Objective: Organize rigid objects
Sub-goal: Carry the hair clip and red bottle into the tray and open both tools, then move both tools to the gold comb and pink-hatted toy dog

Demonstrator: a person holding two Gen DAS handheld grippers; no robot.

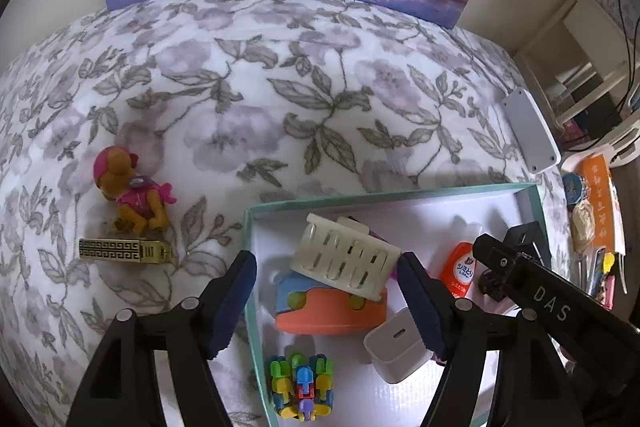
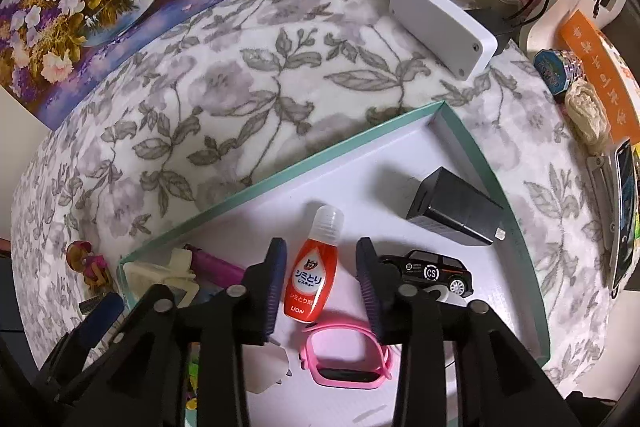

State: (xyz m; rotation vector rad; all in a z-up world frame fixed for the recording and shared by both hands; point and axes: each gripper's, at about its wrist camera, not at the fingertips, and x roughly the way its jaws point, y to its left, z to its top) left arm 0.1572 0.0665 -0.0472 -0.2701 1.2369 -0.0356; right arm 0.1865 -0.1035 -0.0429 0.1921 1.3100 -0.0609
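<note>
Grippers, left point(image 1: 326, 301) and right point(image 2: 322, 281), hover spread and empty over the box point(image 2: 280, 169) (teal-rimmed).

In the box point(image 1: 532, 203) the basket point(image 1: 344, 255) lies on the round toy point(image 1: 332, 311); left, outside it, the figurine point(image 1: 132, 195) stands behind the lighter point(image 1: 120, 250).

teal-rimmed box point(image 2: 280, 171): holds red bottle point(image 2: 313, 267) lying flat | black charger point(image 2: 452, 207) | toy car point(image 2: 432, 269) | pink watch point(image 2: 352, 359)

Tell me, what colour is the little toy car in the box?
Black, with white markings on its side. The toy car shows best in the right wrist view.
</note>
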